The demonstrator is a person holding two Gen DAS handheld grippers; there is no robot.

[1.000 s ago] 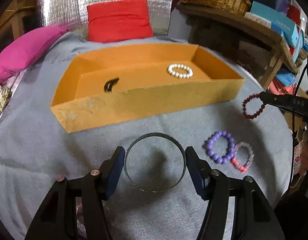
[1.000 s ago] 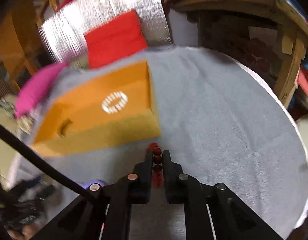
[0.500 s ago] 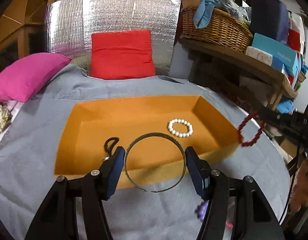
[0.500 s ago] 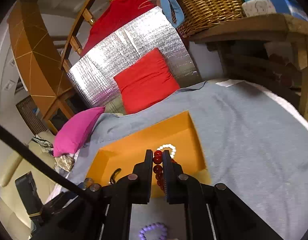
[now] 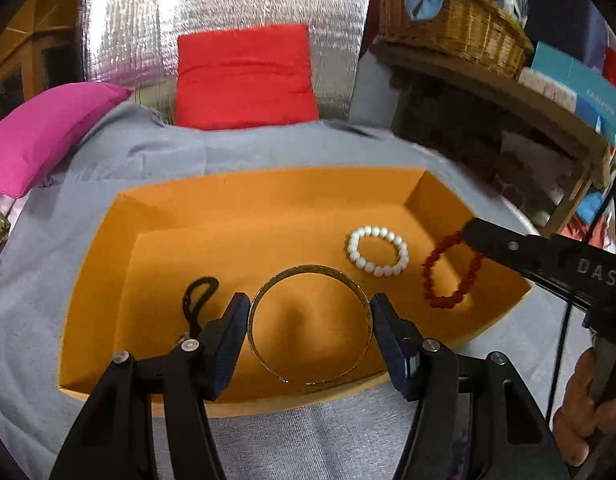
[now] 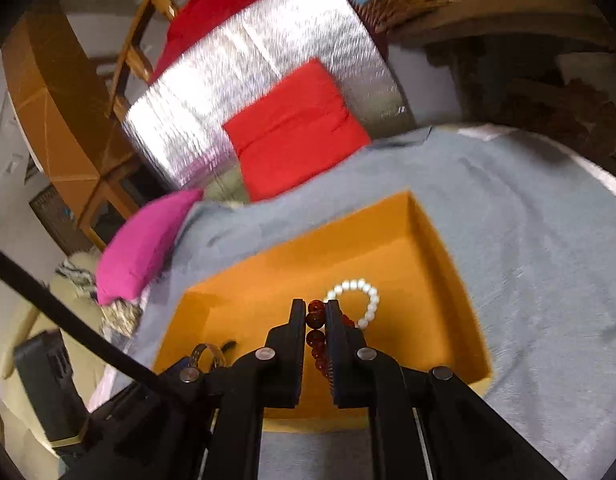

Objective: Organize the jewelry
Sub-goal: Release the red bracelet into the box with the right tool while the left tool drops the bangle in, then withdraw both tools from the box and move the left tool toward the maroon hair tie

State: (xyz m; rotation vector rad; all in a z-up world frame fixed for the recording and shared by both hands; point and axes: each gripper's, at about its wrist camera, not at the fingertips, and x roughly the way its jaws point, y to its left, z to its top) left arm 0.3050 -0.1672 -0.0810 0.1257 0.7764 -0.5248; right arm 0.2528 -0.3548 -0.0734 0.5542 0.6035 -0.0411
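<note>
My left gripper (image 5: 310,306) is shut on a thin metal bangle (image 5: 308,270) and holds it over the front of the orange tray (image 5: 267,188). My right gripper (image 6: 316,308) is shut on a dark red bead bracelet (image 6: 316,318), which hangs over the tray's right end (image 5: 448,276). A white bead bracelet (image 5: 378,251) and a black hair tie (image 5: 197,292) lie in the tray. The white bracelet (image 6: 358,294) shows just past my right fingertips.
The tray (image 6: 440,236) sits on a grey cloth (image 5: 147,152). A pink cushion (image 5: 43,128), a red cushion (image 5: 243,76) and a silver foil panel (image 5: 211,0) stand behind. A wooden shelf (image 5: 488,84) with a wicker basket (image 5: 448,24) is at the right.
Both grippers have lifted their jewelry off the grey cloth and moved forward over the tray. The bangle and the red bracelet now hang above the tray floor.
</note>
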